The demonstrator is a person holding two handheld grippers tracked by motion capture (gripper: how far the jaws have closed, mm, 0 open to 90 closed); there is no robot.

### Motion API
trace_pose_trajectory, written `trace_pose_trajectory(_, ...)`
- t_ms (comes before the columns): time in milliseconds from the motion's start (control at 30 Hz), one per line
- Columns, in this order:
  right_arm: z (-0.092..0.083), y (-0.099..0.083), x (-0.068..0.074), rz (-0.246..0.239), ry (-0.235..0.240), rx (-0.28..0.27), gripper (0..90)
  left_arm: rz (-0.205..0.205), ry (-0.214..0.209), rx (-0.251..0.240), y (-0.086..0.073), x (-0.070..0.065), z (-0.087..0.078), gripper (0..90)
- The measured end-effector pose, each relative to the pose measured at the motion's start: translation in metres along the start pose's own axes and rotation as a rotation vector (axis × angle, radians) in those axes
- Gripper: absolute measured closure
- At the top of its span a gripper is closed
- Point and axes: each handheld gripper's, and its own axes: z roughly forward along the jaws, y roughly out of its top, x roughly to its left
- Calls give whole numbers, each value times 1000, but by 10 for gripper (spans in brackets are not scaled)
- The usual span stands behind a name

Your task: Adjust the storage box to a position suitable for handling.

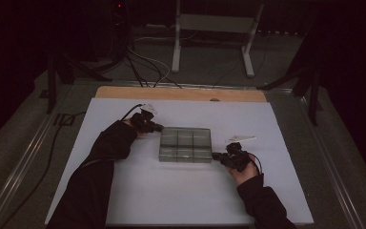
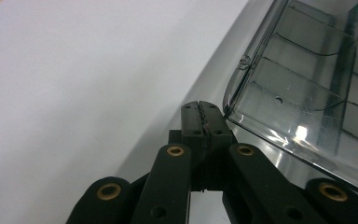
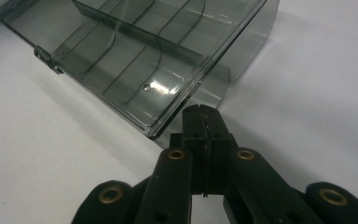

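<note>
I have a clear smoked plastic box (image 1: 185, 145) with divided compartments lying flat near the middle of the white worktop (image 1: 181, 200), lid down over it. My left tongs (image 1: 156, 127) sit at the box's far left corner and my right tongs (image 1: 218, 155) at its near right corner, so I am bracketing it on a diagonal. In the left gripper view the tongs (image 2: 201, 108) are pressed fully together with nothing between them, the tip just beside the lid's rounded corner (image 2: 235, 100), perhaps touching its edge; I cannot tell for sure. In the right gripper view the right tongs (image 3: 202, 112) are likewise closed on nothing, the tip close against the corner of the box where the lid overhangs the curved wall (image 3: 214, 88). As I read it, the step is to steady or nudge the box with closed tips, or to get ready to lift the lid. To do that well I would keep both tips low and pushing evenly, since a push on opposite corners will spin the box on the smooth sheet if one side leads. If the lid is to come up, I would hold the left tip still as a stop, and slip the right tip under the overhanging lip rather than pushing against the wall. The plastic looks light and slippery, so slow, small moves.
</note>
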Motion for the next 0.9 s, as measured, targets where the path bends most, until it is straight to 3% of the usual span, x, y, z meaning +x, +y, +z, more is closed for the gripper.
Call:
trace_pose_trajectory(367, -14, -16, 15, 1, 49, 22, 900, 4, -37, 8, -14, -18, -10, 900)
trace_pose_trajectory(900, -29, -37, 31, -19, 119, 46, 900, -1, -59, 38, -30, -51, -24, 900)
